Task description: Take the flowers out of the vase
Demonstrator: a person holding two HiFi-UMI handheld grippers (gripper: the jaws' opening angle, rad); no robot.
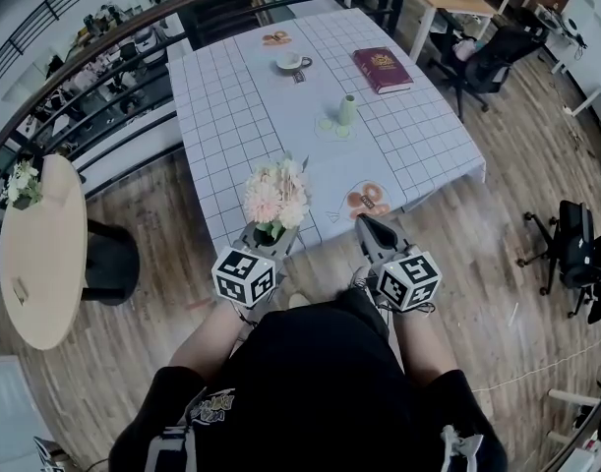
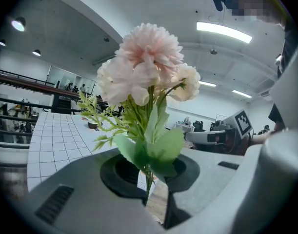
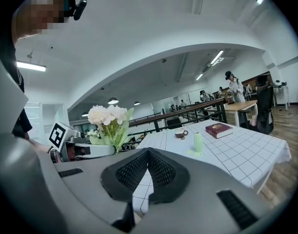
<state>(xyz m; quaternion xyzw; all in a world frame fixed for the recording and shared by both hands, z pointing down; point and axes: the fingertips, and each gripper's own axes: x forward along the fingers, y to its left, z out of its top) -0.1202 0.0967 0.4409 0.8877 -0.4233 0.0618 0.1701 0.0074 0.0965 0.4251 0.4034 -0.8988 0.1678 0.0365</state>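
Plainly, the bunch of pale pink and cream fabric flowers with green leaves [image 1: 276, 195] sits at lower centre of the head view. Its stems are pinched between the narrowly parted jaws of the left gripper [image 2: 156, 196], with the blooms upright above the pads. Just to its right, the right gripper [image 3: 148, 155] has its jaws pressed together on nothing. Well apart, mid-frame on the white grid-patterned tablecloth [image 1: 231, 116], the small pale green vase [image 1: 347, 110] stands upright with the flowers out of it. Further up sits a white cup on a saucer [image 1: 290, 62]; its contents are too small to tell.
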